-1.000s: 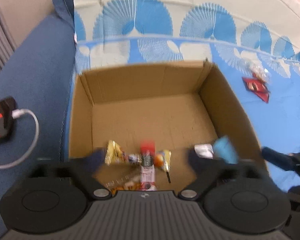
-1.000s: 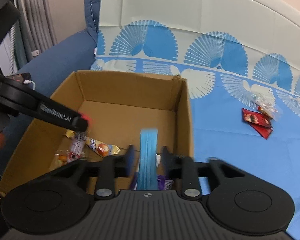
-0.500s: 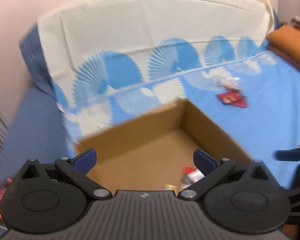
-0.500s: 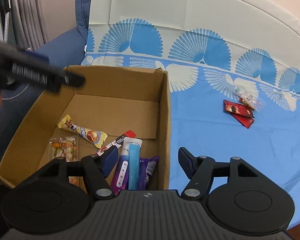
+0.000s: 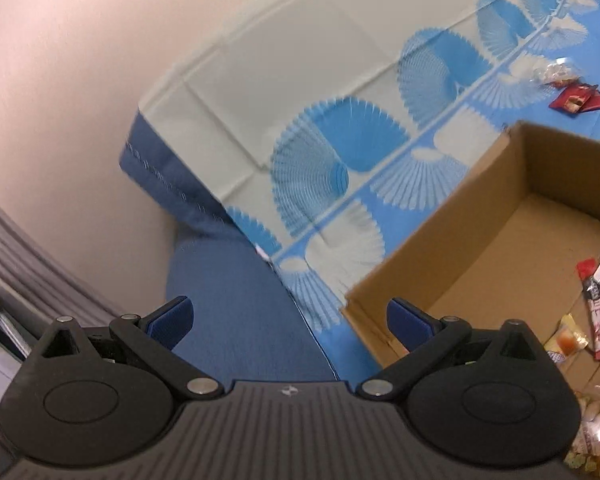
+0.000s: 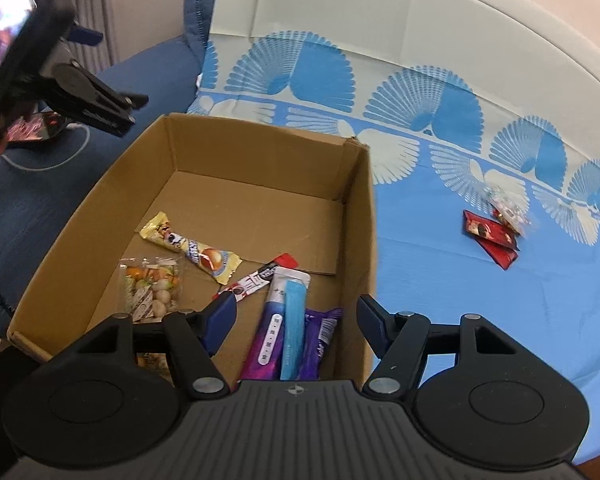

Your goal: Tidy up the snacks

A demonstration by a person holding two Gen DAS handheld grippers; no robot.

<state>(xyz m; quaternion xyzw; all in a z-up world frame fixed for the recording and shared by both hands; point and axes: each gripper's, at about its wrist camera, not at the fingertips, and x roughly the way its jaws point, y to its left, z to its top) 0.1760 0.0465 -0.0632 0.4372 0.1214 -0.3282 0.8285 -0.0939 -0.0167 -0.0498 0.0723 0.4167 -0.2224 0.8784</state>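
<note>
Although the open brown cardboard box (image 6: 362, 216) already holds most of the snacks, including the light-blue stick packet (image 6: 292, 328) lying on the purple wrappers at its near right corner, two red foil sachets (image 6: 490, 238) and a clear bag of sweets (image 6: 508, 206) still lie well apart from it on the blue fan-patterned cloth (image 6: 460, 280). The right gripper (image 6: 296, 316) has just been opening and stands wide above that corner, nothing between its pads. The left gripper (image 5: 288, 318), also wide and empty, points off past the box's left wall. Reaching across for the sachets could catch the box's right wall and shove it; thin foil may slip from the pads.
</note>
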